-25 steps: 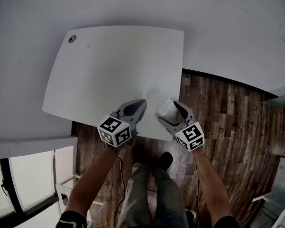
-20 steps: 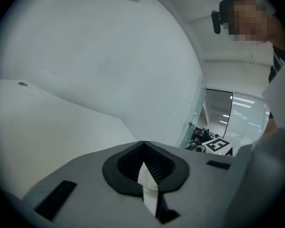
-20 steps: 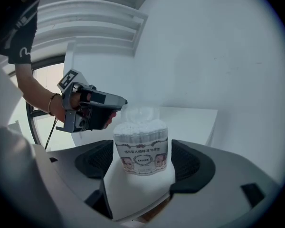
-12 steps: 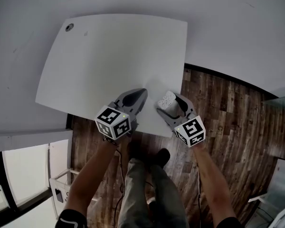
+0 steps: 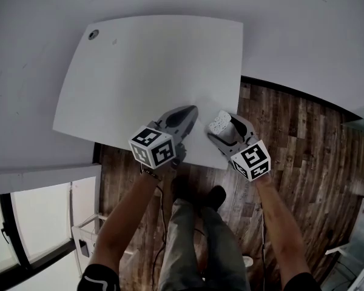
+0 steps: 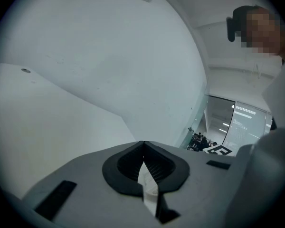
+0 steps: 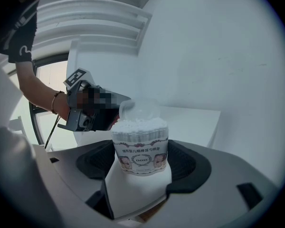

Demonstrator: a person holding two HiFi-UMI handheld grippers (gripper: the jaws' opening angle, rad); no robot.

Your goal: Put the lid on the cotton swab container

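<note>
The left gripper [image 5: 188, 113], pinched together on the thin clear lid [image 7: 137, 110], is now held nearer the cotton swab container [image 7: 140, 148], clamped in the right gripper [image 5: 228, 128] over the tabletop [image 5: 139, 71] edge; capping seems close

The cotton swab container [image 7: 140, 146] sits between the jaws of the right gripper [image 5: 221, 128], over the table's [image 5: 145, 65] near right corner. The left gripper [image 5: 188, 113] lies just left of it.

White table [image 5: 145, 71] on dark plank floor [image 5: 303, 162], window [image 5: 30, 223] lower left
</note>
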